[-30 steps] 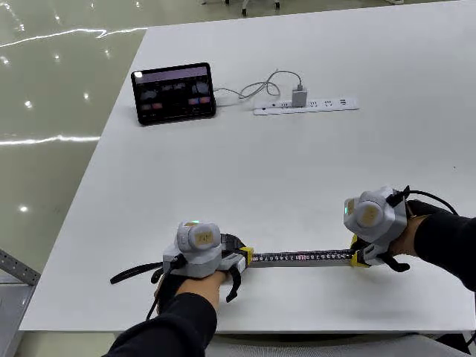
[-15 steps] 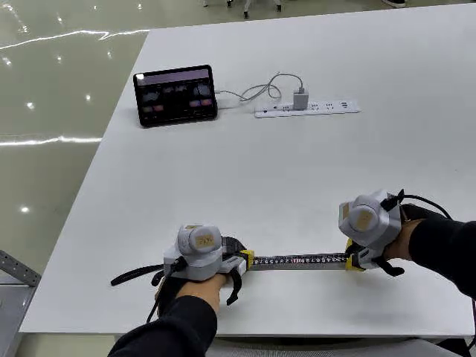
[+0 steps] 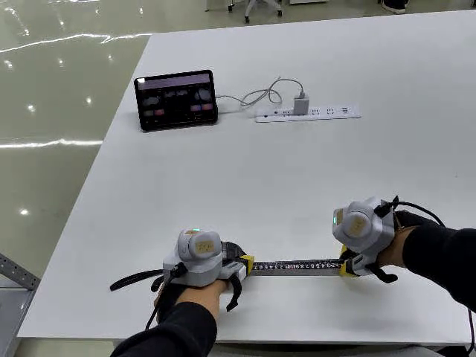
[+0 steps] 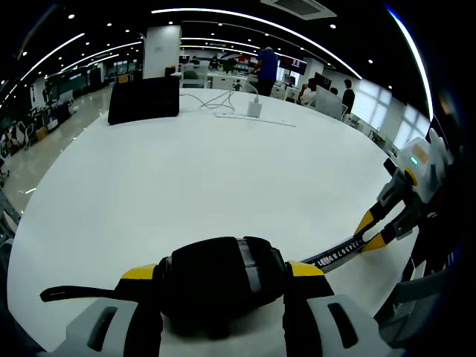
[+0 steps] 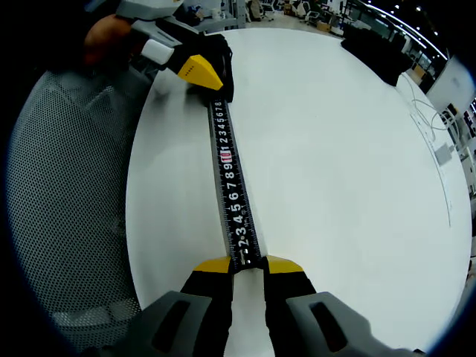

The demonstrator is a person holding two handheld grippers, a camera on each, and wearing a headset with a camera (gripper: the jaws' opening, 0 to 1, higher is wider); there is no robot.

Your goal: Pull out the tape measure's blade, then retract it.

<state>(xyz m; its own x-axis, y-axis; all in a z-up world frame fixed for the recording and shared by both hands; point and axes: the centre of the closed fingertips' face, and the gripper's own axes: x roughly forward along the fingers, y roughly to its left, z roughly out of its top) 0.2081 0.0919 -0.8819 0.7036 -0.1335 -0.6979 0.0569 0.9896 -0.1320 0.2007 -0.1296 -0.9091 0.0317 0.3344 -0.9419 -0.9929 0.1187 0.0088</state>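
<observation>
The pull-out half of the task looks at least partly done: a short stretch of blade (image 5: 232,186) lies drawn out of the tape measure case (image 4: 219,286), flat on the white table (image 3: 282,178) with its printed scale facing up. Nothing in these views says whether the blade is at its intended reach, so more pulling may be wanted. The retraction is still to do, since the blade is plainly outside the case. The left gripper (image 4: 219,275) has its jaws closed around the black case, one yellow tip on each flank. The case sits low between them, with a dark wrist strap trailing off past the left jaw. The right gripper (image 5: 247,265) pinches the free end of the blade, its yellow-tipped jaws drawn close together on either side of the tip. From there the blade runs straight ahead, away from those jaws, to the case's mouth. In the head view both grippers sit low over the near edge of the table. The left gripper (image 3: 239,262) points across toward the right one, and the right gripper (image 3: 346,269) points back at it. The blade (image 3: 297,265) spans the gap between them in a nearly straight line, level with the tabletop, and both forearms come in from the near side.
</observation>
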